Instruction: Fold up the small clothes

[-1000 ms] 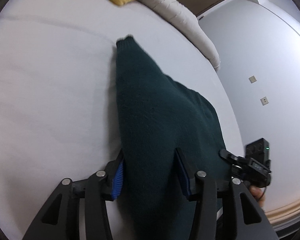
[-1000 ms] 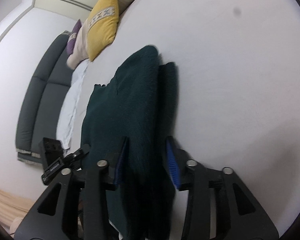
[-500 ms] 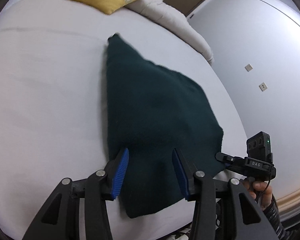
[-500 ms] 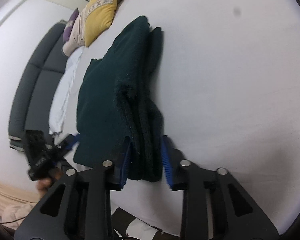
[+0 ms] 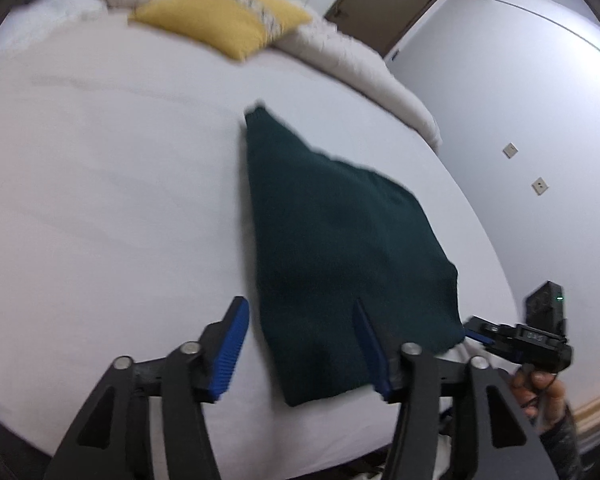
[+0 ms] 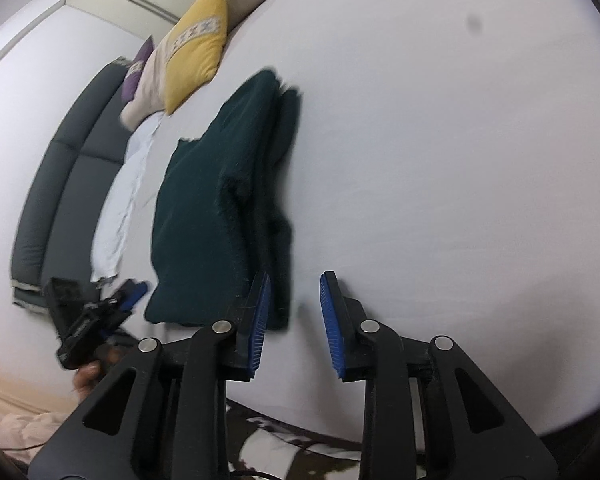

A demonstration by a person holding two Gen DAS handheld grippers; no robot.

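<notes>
A dark green knit sweater (image 5: pixel 340 240) lies folded flat on the white bed (image 5: pixel 100 200). My left gripper (image 5: pixel 300 344) is open and empty, raised just above the sweater's near left corner. In the right wrist view the sweater (image 6: pixel 220 200) shows a thick folded edge on its right side. My right gripper (image 6: pixel 294 316) is open and empty, just off the sweater's near right corner, over bare sheet. Each gripper shows in the other's view: the right one (image 5: pixel 516 340) and the left one (image 6: pixel 96 312).
A yellow cushion (image 5: pixel 220 28) and a cream duvet (image 5: pixel 352 60) lie at the head of the bed. A purple cushion (image 6: pixel 138 72) and a dark grey headboard (image 6: pixel 68 168) stand beyond. The bed's near edge (image 6: pixel 340 436) runs just under the grippers.
Both grippers have let go of the sweater and pulled back and up. The sweater has dropped flat onto the bed. The right gripper has shifted right, off the cloth.
</notes>
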